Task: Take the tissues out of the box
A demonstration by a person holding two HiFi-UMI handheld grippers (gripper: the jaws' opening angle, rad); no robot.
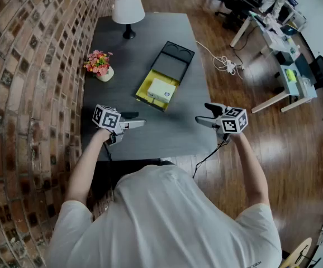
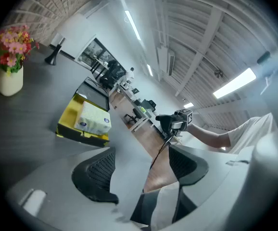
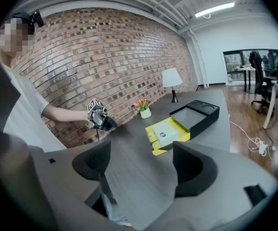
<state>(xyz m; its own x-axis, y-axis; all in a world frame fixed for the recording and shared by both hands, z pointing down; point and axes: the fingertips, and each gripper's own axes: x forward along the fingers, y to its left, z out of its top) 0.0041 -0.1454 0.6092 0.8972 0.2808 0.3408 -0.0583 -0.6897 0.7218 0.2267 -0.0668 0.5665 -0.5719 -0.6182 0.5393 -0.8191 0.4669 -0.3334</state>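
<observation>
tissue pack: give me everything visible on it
The tissue pack is a white, soft-looking rectangular block with a small blue round mark on top. It lies flat inside the open yellow box, resting on its floor, next to a black tray on the dark grey table. Nothing else touches it.

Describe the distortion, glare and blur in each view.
Head view: fisheye bends the brick wall and the table edges; light glares off the wood floor at right. Left gripper view: tilted, curved, ceiling light blown out, left tongs soft. Right gripper view: black vignette at the edges, tissue pack fairly sharp.
</observation>
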